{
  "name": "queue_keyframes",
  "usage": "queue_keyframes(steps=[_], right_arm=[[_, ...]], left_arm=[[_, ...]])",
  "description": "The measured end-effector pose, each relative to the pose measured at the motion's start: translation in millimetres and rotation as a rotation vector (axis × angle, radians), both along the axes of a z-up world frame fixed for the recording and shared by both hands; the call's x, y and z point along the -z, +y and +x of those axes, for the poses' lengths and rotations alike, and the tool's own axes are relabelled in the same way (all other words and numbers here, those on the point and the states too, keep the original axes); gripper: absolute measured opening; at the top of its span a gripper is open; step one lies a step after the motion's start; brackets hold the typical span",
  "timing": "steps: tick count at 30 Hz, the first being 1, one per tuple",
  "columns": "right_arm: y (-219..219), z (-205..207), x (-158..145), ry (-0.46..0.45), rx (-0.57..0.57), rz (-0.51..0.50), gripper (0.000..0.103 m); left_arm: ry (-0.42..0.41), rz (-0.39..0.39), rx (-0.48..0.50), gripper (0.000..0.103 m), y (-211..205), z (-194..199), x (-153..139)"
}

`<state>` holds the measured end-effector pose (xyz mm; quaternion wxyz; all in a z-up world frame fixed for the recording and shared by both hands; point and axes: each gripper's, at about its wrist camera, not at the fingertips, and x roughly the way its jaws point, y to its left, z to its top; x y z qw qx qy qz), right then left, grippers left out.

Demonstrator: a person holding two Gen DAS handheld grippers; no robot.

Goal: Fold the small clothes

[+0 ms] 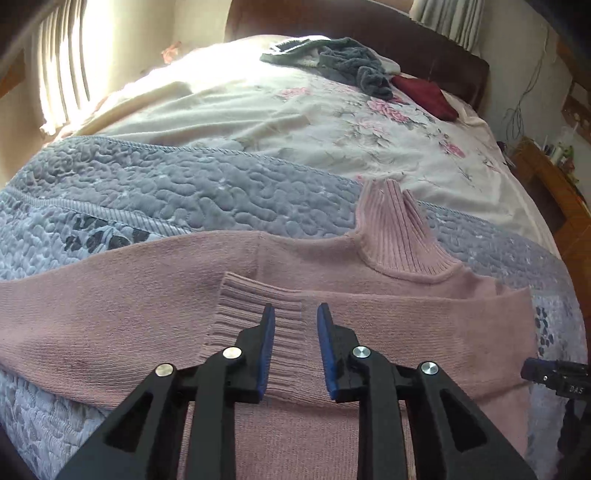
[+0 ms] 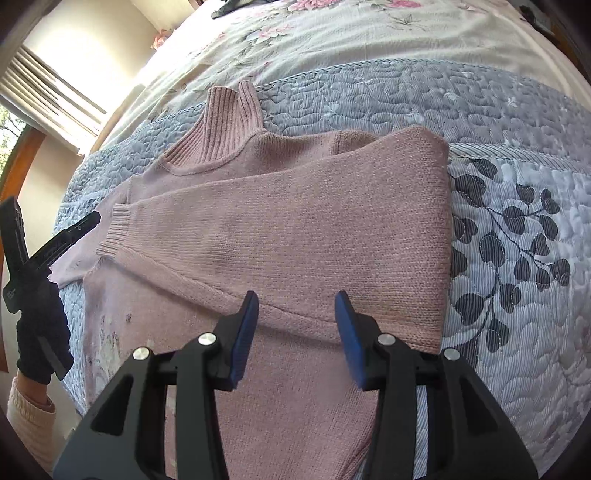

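Sweater (image 1: 332,332), pink and knitted, lies flat on a blue quilt (image 1: 147,184) spread over the near part of a bed. Its ribbed collar (image 1: 399,236) points toward the headboard (image 1: 369,33). One sleeve is folded across the chest, and its ribbed cuff (image 1: 255,317) rests on the body of the garment; the other sleeve stretches out sideways over the quilt.

Left gripper (image 1: 295,314) hovers low over the cuff with its jaws part open, the blue pads on either side of the ribbing, clamped on nothing. From the right wrist view this same gripper (image 2: 79,225) shows at the edge, held by a dark-gloved hand (image 2: 42,332) with a cream sleeve (image 2: 29,417) below it.

Right gripper (image 2: 297,299) sits above the folded sleeve near the sweater's side edge, jaws wide apart and empty. The fabric beneath it lies smooth, the fold running straight along the right shoulder.

Beyond the quilt a floral sheet (image 1: 369,129) covers the bed. Near the headboard lies a loose heap of grey clothes (image 1: 343,62), with a dark red cloth (image 1: 424,96) just beside it. No basket or box shows anywhere; every garment lies straight on the bedding. Curtains (image 1: 62,74) hang at a bright window to the left
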<state>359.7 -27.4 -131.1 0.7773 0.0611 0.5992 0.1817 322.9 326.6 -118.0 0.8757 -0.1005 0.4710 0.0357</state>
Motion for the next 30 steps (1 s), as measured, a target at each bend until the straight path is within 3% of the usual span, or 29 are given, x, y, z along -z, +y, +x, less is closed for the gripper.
queue_keyframes(steps=[4,7,10,13,14,16,21,25,30], right_arm=[[-2,4,30,0.059,0.023,-0.011,0.043],[-4,5,32,0.059,0.033,0.005,0.043],[-3,3,21,0.061,0.038,-0.003,0.044],[2,-10,-6,0.014,0.017,0.034,0.054],[6,-17,-14,-0.006,0.0,0.042,0.056],[18,-29,-27,-0.033,-0.034,0.042,0.064],[60,-55,-27,-0.032,-0.135,0.028,0.065],[88,-66,-5,0.015,-0.161,0.016,0.065],[107,-72,19,0.055,-0.161,-0.009,0.065]], left_arm=[[0.157,0.016,-0.014,0.026,-6,13,49],[0.14,-0.027,-0.028,0.026,0,11,56],[0.113,-0.082,-0.043,0.029,7,2,40],[0.038,-0.121,-0.067,0.058,31,-25,13],[0.02,-0.12,-0.084,0.067,44,-36,7],[0.009,-0.121,-0.13,0.067,76,-59,0],[0.032,-0.141,-0.355,0.067,183,-124,6],[-0.006,-0.255,-0.577,0.066,270,-173,19],[-0.109,-0.373,-0.714,0.061,348,-201,24]])
